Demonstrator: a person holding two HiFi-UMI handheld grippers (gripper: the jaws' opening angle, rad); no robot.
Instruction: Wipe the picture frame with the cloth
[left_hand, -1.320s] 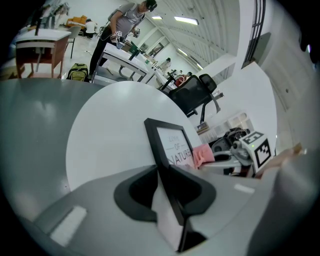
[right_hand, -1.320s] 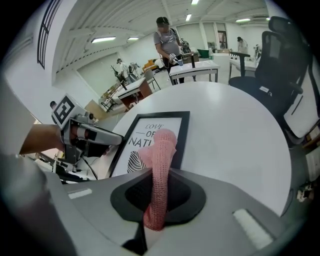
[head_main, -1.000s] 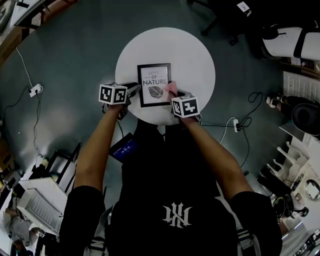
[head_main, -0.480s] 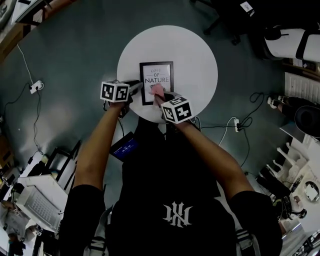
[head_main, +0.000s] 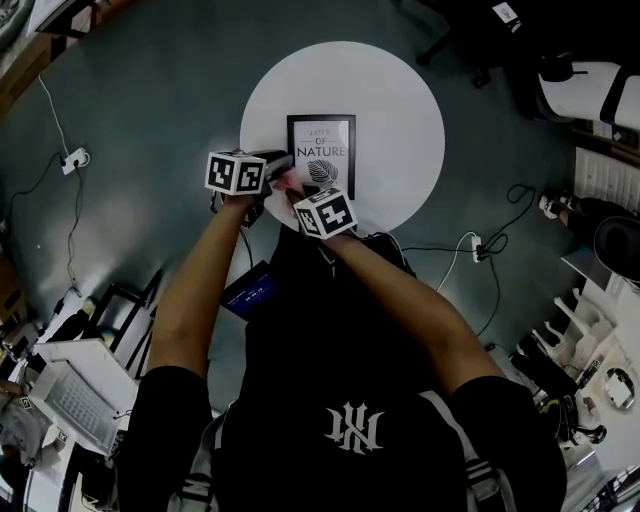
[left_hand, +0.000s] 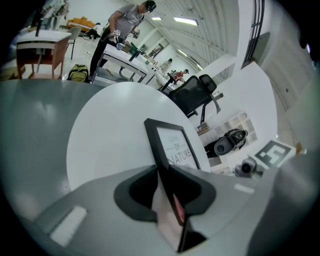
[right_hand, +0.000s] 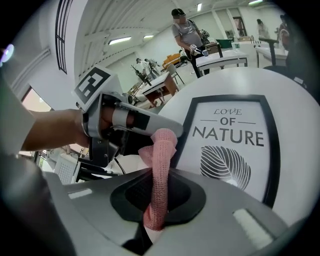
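In the head view, a picture frame (head_main: 321, 150) is seen lying flat on a round white tabletop (head_main: 400, 100), towards the person's side. The left hand-held gripper (head_main: 285, 160) is set against the frame's left edge. The right hand-held gripper (head_main: 298, 192) is held just beside it, at the frame's lower left corner, and a pink cloth (head_main: 289, 182) shows at its tip.

In the left gripper view, the jaws are seen pressed onto the frame's black border (left_hand: 159, 150), which is gripped between them. A sliver of pink is glimpsed low in the gap.

In the right gripper view, the jaws are closed on the cloth (right_hand: 161, 165), which is pinched into a narrow upright roll. Its top is bunched against the frame's left border (right_hand: 186, 131), next to the left hand-held gripper's tip (right_hand: 172, 127). The print, "LOVE OF NATURE" above a leaf, is shown face up.
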